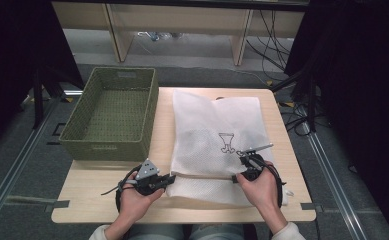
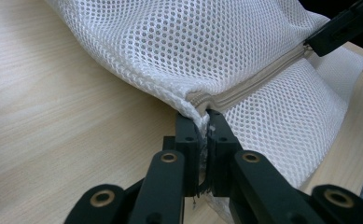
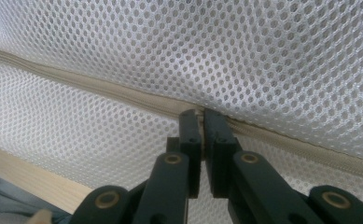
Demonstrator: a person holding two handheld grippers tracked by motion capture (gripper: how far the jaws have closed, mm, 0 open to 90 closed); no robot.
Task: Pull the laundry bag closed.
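A white mesh laundry bag point(image 1: 217, 135) lies flat on the wooden table point(image 1: 92, 197), with a small black drawing printed on it. A beige zipper point(image 2: 258, 81) runs along its near part. My left gripper point(image 1: 170, 179) is shut on the bag's left corner, at the zipper's end point(image 2: 201, 112). My right gripper point(image 1: 236, 177) is shut on the zipper line point(image 3: 123, 91) farther right, jaws pinching the tape point(image 3: 201, 114). Whether a pull tab sits between them is hidden. In the left gripper view, the right gripper point(image 2: 342, 25) appears at the far end of the zipper.
An empty green woven basket point(image 1: 104, 146) stands on the table's back left, beside the bag. Bare wood lies in front of it near my left hand. Beyond the table are a shelf's legs and loose cables on the floor.
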